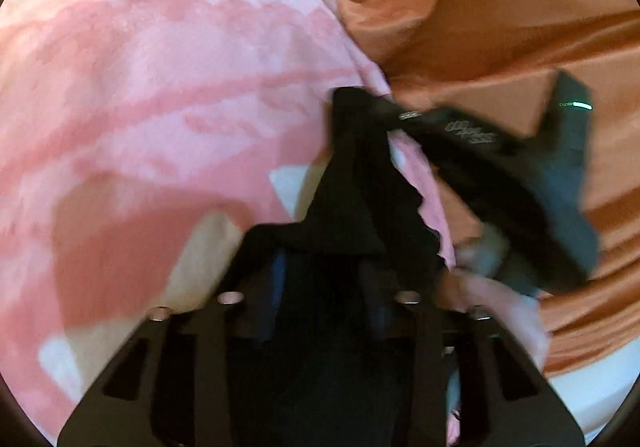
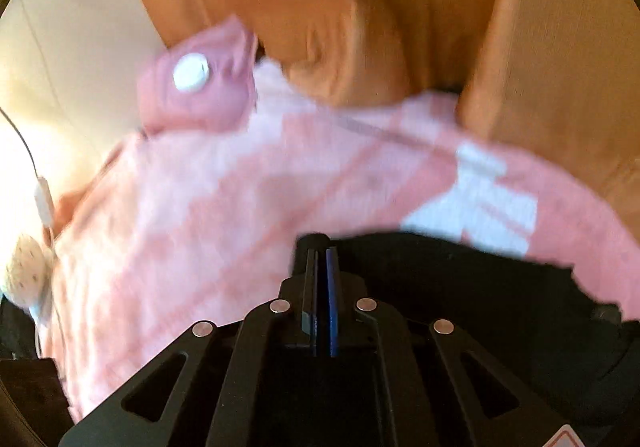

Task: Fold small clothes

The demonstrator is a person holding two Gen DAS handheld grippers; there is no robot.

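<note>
A small black garment (image 1: 352,175) is drawn up like a tent over my left gripper (image 1: 328,247), whose fingers are shut on its lower part and half hidden by the cloth. Its top corner sits at the tips of my right gripper (image 1: 394,113), which reaches in from the right. In the right wrist view, the right gripper (image 2: 320,243) has its blue pads pressed together, with the black garment (image 2: 460,275) spreading to the right from its tips. Everything is blurred.
A pink tie-dye garment (image 1: 160,87) lies under and left of the black one, and its pink tab carries a white snap (image 2: 191,71). Orange cloth (image 1: 500,7) fills the far right. A person's hand (image 1: 492,287) holds the right gripper. A cable with a white piece (image 2: 42,199) lies at the left edge.
</note>
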